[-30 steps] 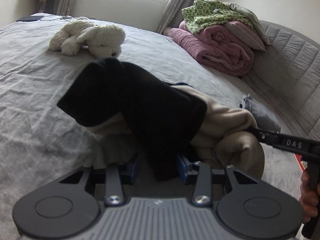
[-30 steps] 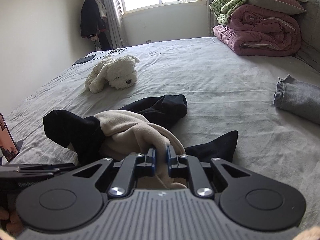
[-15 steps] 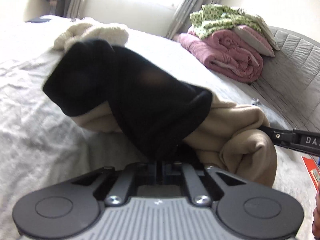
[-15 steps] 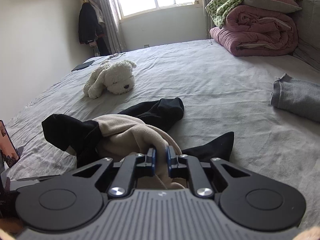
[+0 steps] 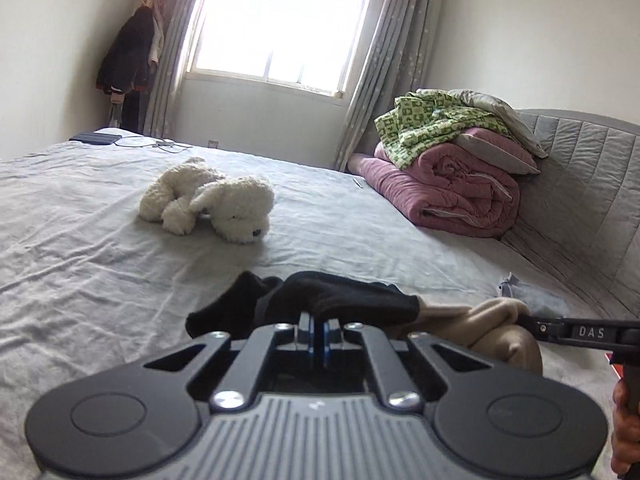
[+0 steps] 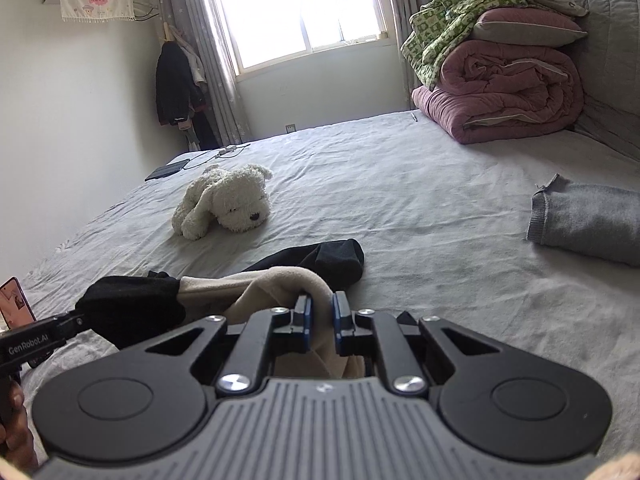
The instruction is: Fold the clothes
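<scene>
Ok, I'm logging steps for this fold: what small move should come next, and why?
Probably draw the two tongs apart. The left tongs pinch the black sleeve cuff and the right tongs pinch the bunched beige fleece body, so the two-tone garment still lies crumpled on the grey bedsheet.

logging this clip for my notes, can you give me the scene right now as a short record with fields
setting: grey bed in a bedroom
garment: beige and black top, bunched on the bed
left gripper: shut on the black cuff
right gripper: shut on the top's beige fabric
nearby: white plush dog, grey folded garment
far end: pink quilt with a green patterned blanket on it
fold state: not yet folded
</scene>
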{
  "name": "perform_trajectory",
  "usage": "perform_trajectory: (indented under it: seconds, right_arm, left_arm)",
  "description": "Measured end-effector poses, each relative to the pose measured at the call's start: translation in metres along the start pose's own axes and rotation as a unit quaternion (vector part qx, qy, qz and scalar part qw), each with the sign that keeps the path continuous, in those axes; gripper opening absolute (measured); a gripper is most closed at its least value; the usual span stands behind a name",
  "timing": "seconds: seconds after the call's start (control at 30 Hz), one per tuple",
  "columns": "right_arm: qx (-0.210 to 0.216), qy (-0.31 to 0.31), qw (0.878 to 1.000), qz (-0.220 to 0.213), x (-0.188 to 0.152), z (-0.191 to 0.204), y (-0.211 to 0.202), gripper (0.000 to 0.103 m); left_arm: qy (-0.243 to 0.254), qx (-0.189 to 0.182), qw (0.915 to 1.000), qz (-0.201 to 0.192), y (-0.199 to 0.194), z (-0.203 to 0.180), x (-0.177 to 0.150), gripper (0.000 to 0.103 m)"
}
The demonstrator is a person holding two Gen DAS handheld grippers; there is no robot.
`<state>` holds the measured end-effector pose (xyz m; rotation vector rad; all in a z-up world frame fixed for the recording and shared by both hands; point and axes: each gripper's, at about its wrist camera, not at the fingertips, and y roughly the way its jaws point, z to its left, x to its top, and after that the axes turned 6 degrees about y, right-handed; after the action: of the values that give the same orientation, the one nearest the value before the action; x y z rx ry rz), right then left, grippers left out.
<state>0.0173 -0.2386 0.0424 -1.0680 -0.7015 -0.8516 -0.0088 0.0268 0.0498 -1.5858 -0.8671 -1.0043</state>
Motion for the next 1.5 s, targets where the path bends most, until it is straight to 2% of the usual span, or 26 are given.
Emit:
perform_trajectory:
  seconds: [0.23,0.5,0.7,0.93,1.13,1.33,1.5]
  right_arm:
    - [0.016,-0.010,1.000,-0.004,-0.001,0.007,-0.013,0.011]
    - [0.047,-0.030,0.998,-0.006,-0.003,0.018,-0.034,0.011]
    - [0.100,-0.040,0.994,0.018,-0.009,0.027,-0.050,0.011]
    - [0.150,-0.044,0.986,0.063,-0.016,0.032,-0.064,0.011]
    - [0.179,-0.051,0.978,0.099,-0.021,0.027,-0.073,0.012]
    - [0.216,-0.063,0.963,0.148,-0.031,0.020,-0.085,0.013]
    - [0.245,-0.069,0.947,0.196,-0.043,0.018,-0.084,0.013]
  left_arm:
    - [-0.012,0.061,0.9978,-0.025,-0.014,0.033,0.015,0.004]
    - [0.019,0.131,0.9898,-0.052,-0.028,0.056,0.026,0.004]
    - [0.011,0.154,0.9870,-0.045,-0.036,0.075,0.033,0.004]
    - [0.024,0.125,0.9918,0.006,-0.050,0.088,0.025,0.004]
    - [0.068,0.073,0.9931,0.063,-0.064,0.096,0.007,0.004]
    - [0.118,0.006,0.9858,0.119,-0.073,0.099,-0.014,0.004]
    - [0.158,-0.043,0.9724,0.167,-0.074,0.102,-0.033,0.004]
